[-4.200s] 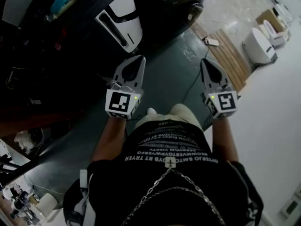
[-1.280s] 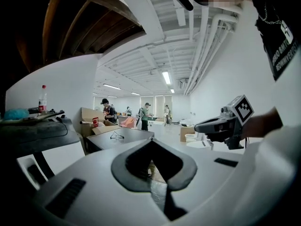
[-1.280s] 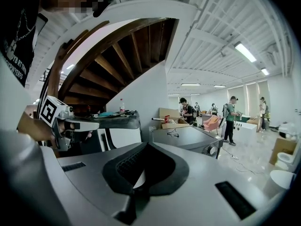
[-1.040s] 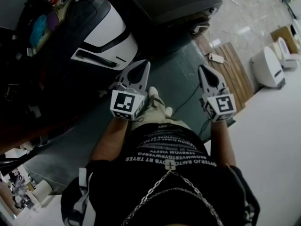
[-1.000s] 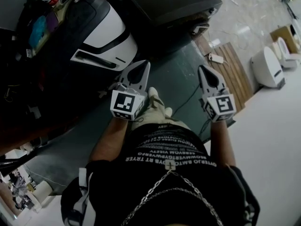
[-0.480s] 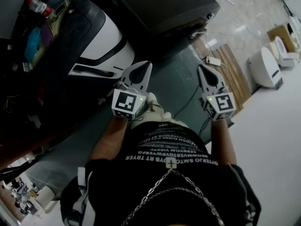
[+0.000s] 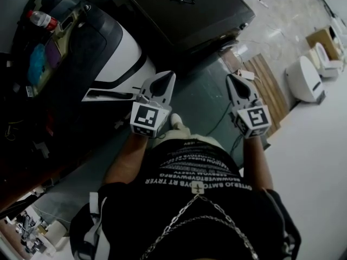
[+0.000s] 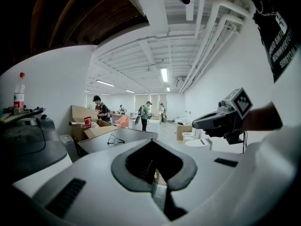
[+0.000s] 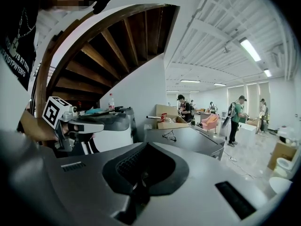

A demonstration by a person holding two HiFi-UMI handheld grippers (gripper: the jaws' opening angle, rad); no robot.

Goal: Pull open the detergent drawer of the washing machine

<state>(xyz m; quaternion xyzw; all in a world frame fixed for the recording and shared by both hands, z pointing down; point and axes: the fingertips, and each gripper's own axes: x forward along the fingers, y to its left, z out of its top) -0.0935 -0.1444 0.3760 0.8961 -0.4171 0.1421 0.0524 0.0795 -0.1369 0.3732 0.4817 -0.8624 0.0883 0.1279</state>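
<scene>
In the head view, we held both grippers out in front of the body, above a dark green floor [image 7: 199, 93]. The left gripper [image 7: 168, 76] pointed toward the washing machine [image 7: 127, 50], a white unit with a dark lid at the upper left. It was near the machine's front but apart from it. We could not pick out the detergent drawer on the machine for certain. The right gripper [image 7: 231, 78] pointed over the floor, well apart from the machine. A black cabinet [image 7: 190, 12] stood ahead of both grippers. A bottle [image 7: 41, 20] with a red label sat among the clutter beyond the machine. White toilets [image 7: 306, 79] stood at the right, near a wooden pallet [image 7: 267, 79].

In the left gripper view, our jaws were clenched together with nothing between them. The machine's dark lid rose at the left. The cabinet lay ahead with a pair of glasses [image 8: 113, 140] on top, and the right gripper hung in the air at the right.

In the right gripper view, those jaws were likewise pressed together and empty. The left gripper showed at the left in front of the machine, and several people [image 9: 235, 114] stood far off in the room.
</scene>
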